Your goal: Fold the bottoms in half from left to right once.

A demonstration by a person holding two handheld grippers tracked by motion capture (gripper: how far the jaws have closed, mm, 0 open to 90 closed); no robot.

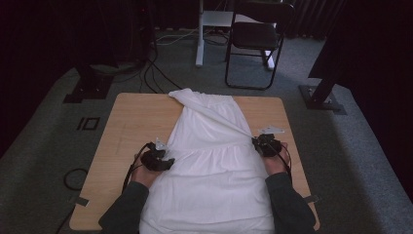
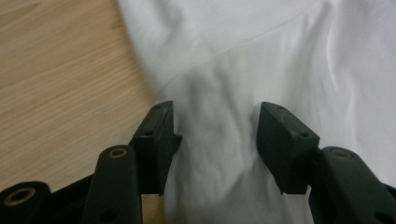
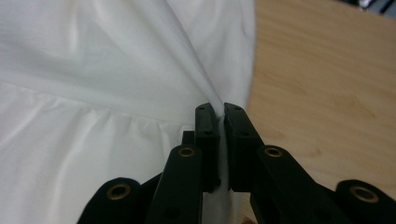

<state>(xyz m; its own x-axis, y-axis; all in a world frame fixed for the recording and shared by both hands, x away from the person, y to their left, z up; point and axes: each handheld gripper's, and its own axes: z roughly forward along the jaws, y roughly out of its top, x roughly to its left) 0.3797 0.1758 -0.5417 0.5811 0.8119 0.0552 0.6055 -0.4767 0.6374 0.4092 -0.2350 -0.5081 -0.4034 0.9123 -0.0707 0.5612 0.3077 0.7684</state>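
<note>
The white garment is pinched at its right edge by the right hand-held gripper; the left hand-held gripper, parted, is held over its left edge.

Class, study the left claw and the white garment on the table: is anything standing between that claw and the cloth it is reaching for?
Nothing visible stands between them. The left claw is open with the white garment lying directly between and beneath its jaws, at the cloth's edge beside the bare wooden table. The right claw is shut on the garment's other edge.

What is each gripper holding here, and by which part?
The right gripper pinches the white garment at its right edge fold. The left gripper stands open over the garment's left edge, holding nothing.
</note>
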